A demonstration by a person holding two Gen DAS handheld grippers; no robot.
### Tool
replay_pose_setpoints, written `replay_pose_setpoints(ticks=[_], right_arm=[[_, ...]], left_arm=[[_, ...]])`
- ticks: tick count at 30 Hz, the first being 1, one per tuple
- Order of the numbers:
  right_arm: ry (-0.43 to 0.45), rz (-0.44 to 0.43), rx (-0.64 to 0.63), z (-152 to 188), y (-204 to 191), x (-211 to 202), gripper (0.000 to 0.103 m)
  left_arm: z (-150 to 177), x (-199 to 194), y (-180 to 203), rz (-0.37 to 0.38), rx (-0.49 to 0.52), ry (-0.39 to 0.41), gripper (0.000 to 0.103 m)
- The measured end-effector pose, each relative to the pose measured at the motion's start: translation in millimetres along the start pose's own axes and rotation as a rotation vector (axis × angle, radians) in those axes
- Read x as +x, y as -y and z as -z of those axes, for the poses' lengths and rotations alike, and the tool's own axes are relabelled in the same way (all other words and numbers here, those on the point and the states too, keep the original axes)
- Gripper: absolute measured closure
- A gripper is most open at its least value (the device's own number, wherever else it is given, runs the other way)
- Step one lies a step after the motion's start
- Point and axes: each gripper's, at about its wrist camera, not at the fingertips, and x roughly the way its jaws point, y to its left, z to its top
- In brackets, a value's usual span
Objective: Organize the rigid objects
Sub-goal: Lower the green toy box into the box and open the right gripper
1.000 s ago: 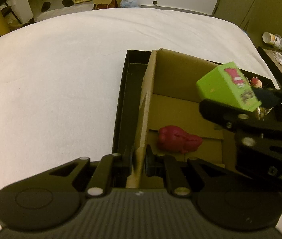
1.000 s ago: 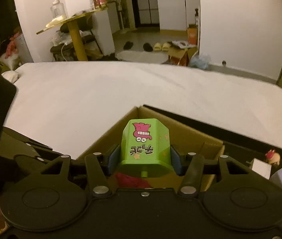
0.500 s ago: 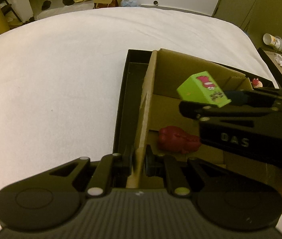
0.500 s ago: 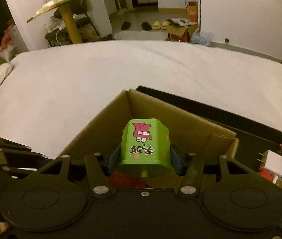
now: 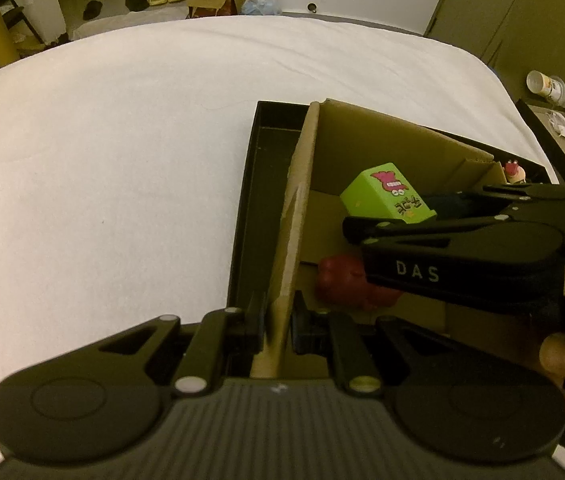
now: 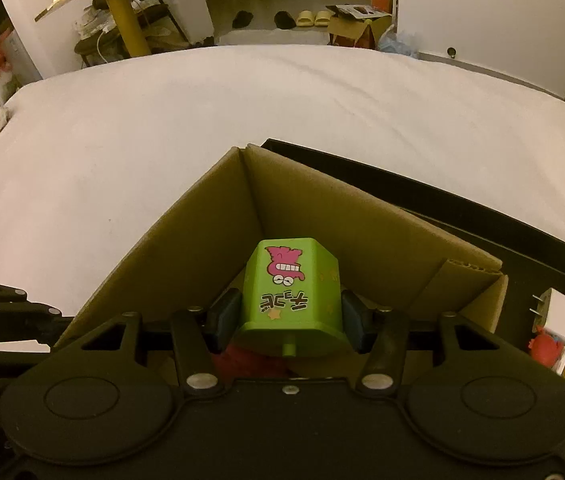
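Placing step, I'd say: right gripper point(image 6: 291, 322) clenched on the one green box point(image 6: 292, 292), held inside the cardboard box point(image 5: 382, 148) above one red toy point(image 5: 346, 284). Left gripper point(image 5: 276, 326) pinches the box's wall (steadying it). Next calls for lowering, then letting go. One white charger point(image 6: 564, 318) sits in the black tray point(image 5: 260, 168).

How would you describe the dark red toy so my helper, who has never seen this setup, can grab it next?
On the white bed sits a black tray with an open cardboard box standing in it. The dark red toy lies on the box floor near the wall that the left gripper clamps. It is lumpy and plain, unlike the glossy green box with a pink cartoon face held above it by the right gripper.
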Motion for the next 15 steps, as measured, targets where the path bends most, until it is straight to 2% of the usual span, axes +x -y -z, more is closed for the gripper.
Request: replay_pose_setpoints(ticks=[8,15], right_arm=[[0.046,-0.018,0.002,4.8,3.8,-18.0,0.049],[0.118,-0.018,0.035,4.0,16.6,-51.8,0.049]], left_arm=[[0.7,-0.5,0.4,0.000,0.000,0.002,0.092],[0.1,0.8,-0.4,-0.001,0.000,-0.003,0.092]])
